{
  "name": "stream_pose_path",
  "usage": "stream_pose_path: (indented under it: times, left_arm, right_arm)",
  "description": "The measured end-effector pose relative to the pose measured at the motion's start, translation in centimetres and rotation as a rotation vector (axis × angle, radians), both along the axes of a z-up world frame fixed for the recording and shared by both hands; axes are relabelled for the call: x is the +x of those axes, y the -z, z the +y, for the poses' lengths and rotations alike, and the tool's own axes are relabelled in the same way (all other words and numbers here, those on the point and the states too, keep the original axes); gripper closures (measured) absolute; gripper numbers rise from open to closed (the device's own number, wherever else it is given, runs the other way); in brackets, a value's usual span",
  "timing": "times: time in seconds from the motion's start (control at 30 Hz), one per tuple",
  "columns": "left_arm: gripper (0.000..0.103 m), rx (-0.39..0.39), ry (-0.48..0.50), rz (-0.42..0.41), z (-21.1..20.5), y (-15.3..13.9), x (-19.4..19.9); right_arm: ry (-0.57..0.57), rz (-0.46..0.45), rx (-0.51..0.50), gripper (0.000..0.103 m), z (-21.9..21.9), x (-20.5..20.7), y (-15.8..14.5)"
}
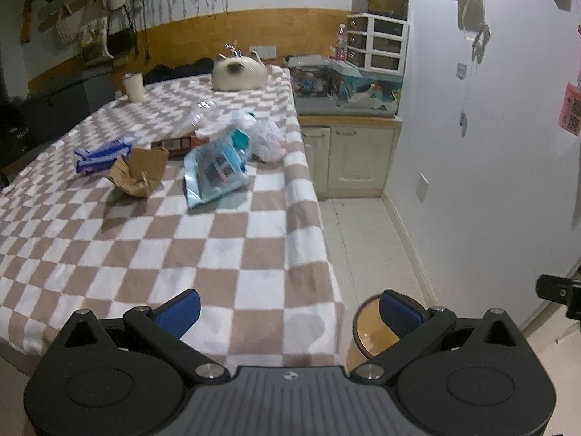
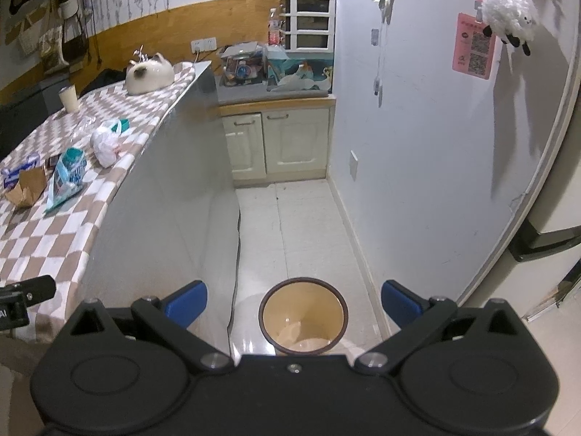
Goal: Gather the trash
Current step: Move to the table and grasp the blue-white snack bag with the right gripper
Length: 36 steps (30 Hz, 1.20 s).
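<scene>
A table [image 1: 109,247] under a beige-and-white checked cloth fills the left of the room; a pale tiled floor [image 2: 301,225] runs along its right side to cream cabinets [image 2: 279,141] at the far end, and a white wall closes the right. On the far part of the table, from left to right, lie a blue-and-white packet [image 1: 103,154], a crumpled brown paper bag [image 1: 138,174], a light-blue pouch [image 1: 216,170] and a white plastic bag [image 1: 267,140], all close together in a loose cluster. Farther back stand a cream cup [image 1: 133,87] and a cat-shaped ornament [image 1: 238,72].

The left tongs [image 1: 290,312] hang over the near right edge of the table, jaws wide apart with nothing between them, the trash well ahead and to their left. The right tongs [image 2: 294,303] hover above the floor, jaws likewise spread and empty, directly over a round yellow bin [image 2: 303,318] with a dark rim.

The left view shows only a slice of the bin [image 1: 366,334] behind its right finger. The right view looks into the bin's mouth, where pale scraps lie at the bottom, and also shows a toy sheep [image 2: 508,14] on the right wall.
</scene>
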<state>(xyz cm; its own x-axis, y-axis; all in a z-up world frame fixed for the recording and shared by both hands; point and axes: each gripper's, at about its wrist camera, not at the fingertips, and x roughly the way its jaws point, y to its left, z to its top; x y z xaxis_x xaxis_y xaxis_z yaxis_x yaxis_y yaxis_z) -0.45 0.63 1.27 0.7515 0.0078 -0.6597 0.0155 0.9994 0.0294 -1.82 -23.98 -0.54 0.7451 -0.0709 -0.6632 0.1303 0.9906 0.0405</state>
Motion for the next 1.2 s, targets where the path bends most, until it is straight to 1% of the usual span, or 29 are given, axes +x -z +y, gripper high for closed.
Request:
stream_pose_path:
  times: [0.1,0.17,0.27,0.5,0.63,0.7,0.73,0.83,0.87,0.93,1.03,1.13,1.2]
  left_arm:
    - [0.0,0.005,-0.01,-0.039,0.9,-0.2,0.2]
    - [0.0,-0.004,-0.022,-0.054,1.7,-0.1,0.4]
    - [0.0,-0.023,-0.048,-0.071,3.1,0.2,0.9]
    - [0.0,-0.025,-0.132,-0.093,7.3,0.5,2.0]
    - [0.0,-0.04,-0.188,-0.114,10.3,0.3,2.3]
    - [0.0,-0.063,-0.21,-0.128,12.0,0.3,2.3]
    - [0.0,-0.082,-0.215,-0.131,12.7,0.3,2.3]
    - [0.0,-0.174,-0.235,-0.14,15.6,0.4,2.0]
    - [0.0,-0.182,-0.243,-0.141,16.1,0.5,1.9]
    - [0.0,-0.169,-0.27,-0.145,17.2,0.4,1.7]
    - [0.0,-0.15,-0.306,-0.134,18.6,0.3,1.6]
    - [0.0,-0.168,-0.322,-0.131,20.2,0.3,1.5]
    - [0.0,-0.174,-0.326,-0.135,21.1,0.5,1.4]
  right_arm:
    - [0.002,-0.041,0.029,0.0,-0.2,0.0,0.0]
    - [-0.005,-0.073,0.049,0.0,-0.3,0.1,0.1]
    - [-0.014,-0.097,0.042,0.0,0.4,0.7,0.4]
    - [-0.09,-0.174,0.059,0.0,2.7,2.6,0.8]
    - [-0.161,-0.241,0.078,0.0,5.0,4.5,0.4]
    - [-0.196,-0.265,0.085,0.0,6.4,5.5,0.0]
    - [-0.213,-0.273,0.085,0.0,7.2,6.2,-0.1]
    - [-0.275,-0.291,0.111,0.0,9.5,8.0,-0.4]
    - [-0.299,-0.295,0.13,0.0,10.2,8.6,-0.5]
    - [-0.342,-0.305,0.163,0.0,11.8,9.8,-0.7]
    - [-0.393,-0.304,0.161,0.0,14.7,11.7,-1.1]
    - [-0.433,-0.3,0.168,0.0,17.2,13.4,-1.4]
    - [-0.458,-0.282,0.185,0.0,18.8,14.9,-1.3]
